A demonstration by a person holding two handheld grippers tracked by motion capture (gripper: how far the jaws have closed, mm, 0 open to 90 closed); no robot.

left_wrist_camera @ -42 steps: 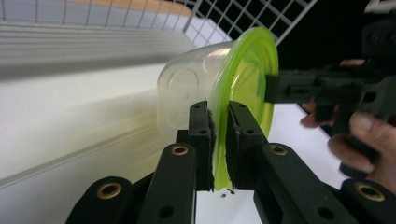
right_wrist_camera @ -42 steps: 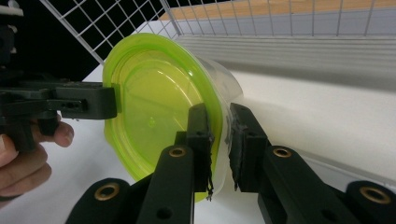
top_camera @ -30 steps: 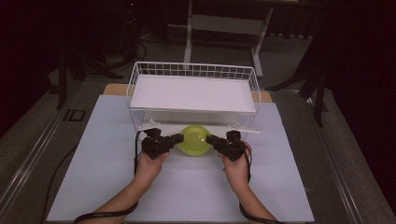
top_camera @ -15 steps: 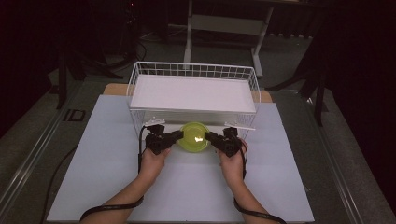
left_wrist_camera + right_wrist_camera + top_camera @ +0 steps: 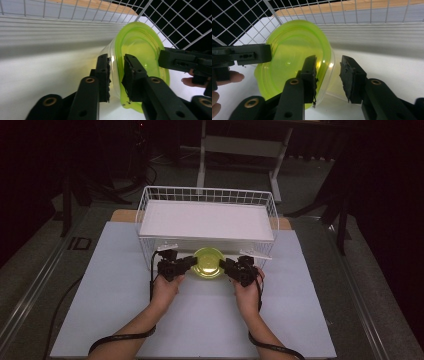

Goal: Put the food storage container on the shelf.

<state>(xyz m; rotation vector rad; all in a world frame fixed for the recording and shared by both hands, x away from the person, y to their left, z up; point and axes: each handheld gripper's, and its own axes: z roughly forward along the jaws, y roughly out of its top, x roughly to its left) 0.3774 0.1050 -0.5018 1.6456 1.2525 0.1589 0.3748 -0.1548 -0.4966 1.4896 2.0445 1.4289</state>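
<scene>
A translucent yellow-green bowl (image 5: 207, 262) hangs tilted just in front of the white wire basket (image 5: 150, 200), between my two grippers. My left gripper (image 5: 192, 263) holds its left rim. In the left gripper view its jaws (image 5: 116, 72) are shut on the bowl's wall (image 5: 140, 45), one pad inside and one outside. My right gripper (image 5: 223, 265) is at the right rim. In the right gripper view it (image 5: 328, 72) straddles the bowl's wall (image 5: 292, 47): the inner pad touches it, and the outer pad stands off with a gap.
The basket's white liner (image 5: 207, 220) is bare, and its front wire wall is right behind the bowl. A white mat (image 5: 100, 295) covers the table around my hands. A metal stand (image 5: 240, 145) and dark floor lie beyond the basket.
Both hands and the bowl have moved a little forward toward the basket's front wall. The bowl now shows more of its open inside from above.
</scene>
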